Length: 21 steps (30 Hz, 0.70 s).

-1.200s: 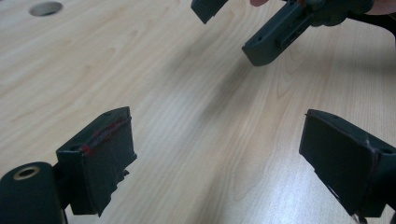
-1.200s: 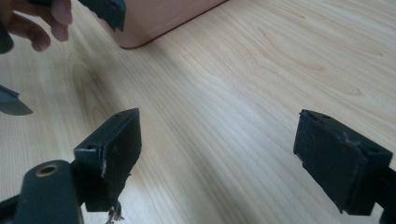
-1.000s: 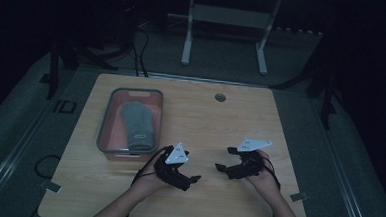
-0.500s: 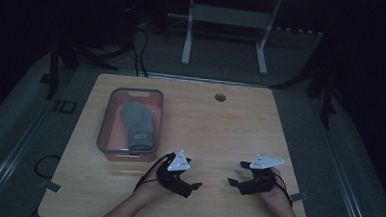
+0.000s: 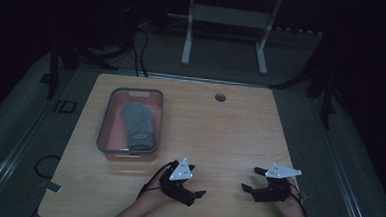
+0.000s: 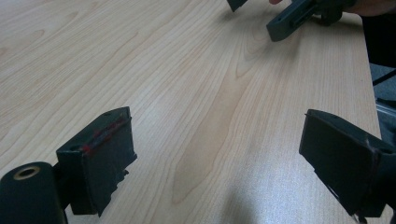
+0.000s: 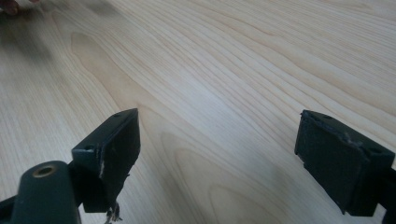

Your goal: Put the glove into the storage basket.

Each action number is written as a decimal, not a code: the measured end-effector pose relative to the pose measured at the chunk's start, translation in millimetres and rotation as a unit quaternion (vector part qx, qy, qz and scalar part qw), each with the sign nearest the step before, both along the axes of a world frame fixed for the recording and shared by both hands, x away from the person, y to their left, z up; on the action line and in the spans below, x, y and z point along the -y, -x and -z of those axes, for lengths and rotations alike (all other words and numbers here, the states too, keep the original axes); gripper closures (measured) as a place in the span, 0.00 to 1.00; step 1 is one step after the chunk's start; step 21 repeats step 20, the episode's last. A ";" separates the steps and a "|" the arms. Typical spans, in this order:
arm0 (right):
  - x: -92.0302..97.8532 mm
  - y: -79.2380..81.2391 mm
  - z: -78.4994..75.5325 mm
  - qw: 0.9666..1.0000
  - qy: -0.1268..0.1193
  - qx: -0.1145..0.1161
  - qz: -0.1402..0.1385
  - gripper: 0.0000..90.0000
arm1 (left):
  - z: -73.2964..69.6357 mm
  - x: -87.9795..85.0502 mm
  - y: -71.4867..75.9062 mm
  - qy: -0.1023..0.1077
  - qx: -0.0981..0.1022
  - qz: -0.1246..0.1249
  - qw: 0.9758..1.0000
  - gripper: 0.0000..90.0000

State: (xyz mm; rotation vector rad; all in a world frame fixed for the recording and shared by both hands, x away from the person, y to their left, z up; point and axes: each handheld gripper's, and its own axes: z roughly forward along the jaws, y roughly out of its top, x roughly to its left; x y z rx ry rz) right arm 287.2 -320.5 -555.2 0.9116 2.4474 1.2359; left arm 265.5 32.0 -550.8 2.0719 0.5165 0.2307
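Left gripper (image 6: 219,154) wide open, empty; right gripper (image 7: 219,158) seemingly likewise.

Both hands come in from the near edge, each holding a gripper low over the worktop (image 5: 219,135). The left gripper (image 5: 196,194) points toward the right gripper (image 5: 249,184), and the two tips face each other across a gap. Each one's fingers (image 6: 100,158) stand wide apart with nothing between them; in the dim high view neither seems to touch the wood.

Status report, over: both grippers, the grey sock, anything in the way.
Left gripper and right gripper open, empty, low over table. Grey sock lies in tray. Nothing between.
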 end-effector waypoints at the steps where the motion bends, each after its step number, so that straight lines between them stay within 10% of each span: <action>1: 2.7 0.3 0.1 1.000 -0.002 -0.001 0.002 0.16 | 0.3 -0.1 -0.5 -0.005 -0.003 0.001 1.000 0.12; 21: 16.3 -2.7 3.0 1.000 -0.002 0.020 0.022 0.16 | 4.0 -3.3 0.1 0.009 -0.011 -0.005 1.000 0.11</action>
